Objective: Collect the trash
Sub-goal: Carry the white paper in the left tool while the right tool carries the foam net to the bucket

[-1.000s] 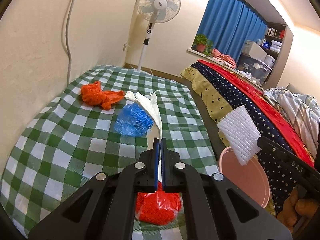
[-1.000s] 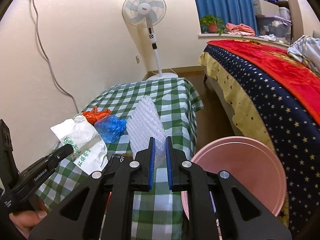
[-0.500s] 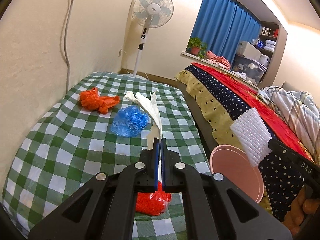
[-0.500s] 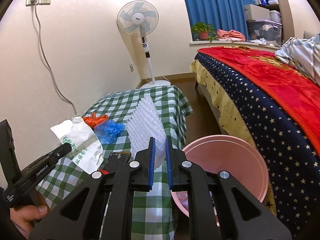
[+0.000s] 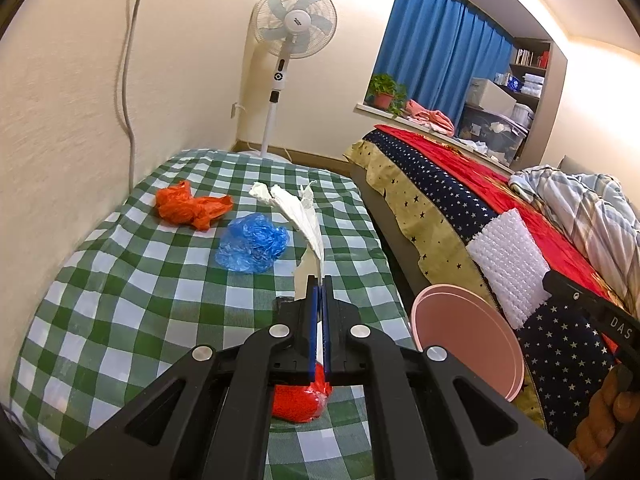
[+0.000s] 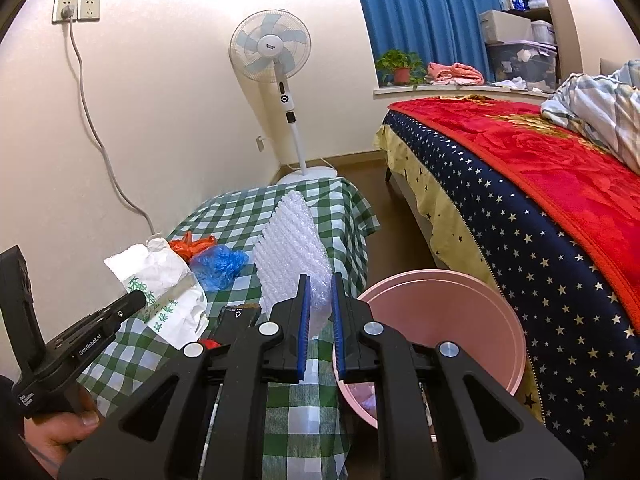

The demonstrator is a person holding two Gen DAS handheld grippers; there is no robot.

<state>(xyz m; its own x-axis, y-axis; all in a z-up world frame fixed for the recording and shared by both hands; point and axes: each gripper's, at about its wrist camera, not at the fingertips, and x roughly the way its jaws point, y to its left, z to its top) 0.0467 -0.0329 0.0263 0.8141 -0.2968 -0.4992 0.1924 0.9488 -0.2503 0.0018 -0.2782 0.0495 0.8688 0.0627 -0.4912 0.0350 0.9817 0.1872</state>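
My left gripper (image 5: 319,282) is shut on a white paper bag (image 5: 298,210) with green print, which it holds above the checked table; the same white paper bag (image 6: 160,286) shows at the left of the right wrist view. My right gripper (image 6: 319,280) is shut on a sheet of bubble wrap (image 6: 294,246), held up beside the table edge and left of the pink bin (image 6: 440,320). The bubble wrap (image 5: 506,262) and the pink bin (image 5: 468,336) also appear in the left wrist view. An orange bag (image 5: 188,204), a blue bag (image 5: 252,244) and a red bag (image 5: 300,398) lie on the table.
The table (image 5: 120,280) has a green checked cloth and stands against the wall. A bed (image 6: 540,208) with a star-patterned cover lies to the right, across a narrow floor gap. A standing fan (image 6: 276,56) is behind the table. A dark packet (image 6: 236,318) lies near the table front.
Both grippers have drawn back from the table a little, each keeping its load. The bin now sits more directly beside the bubble wrap in the right wrist view.
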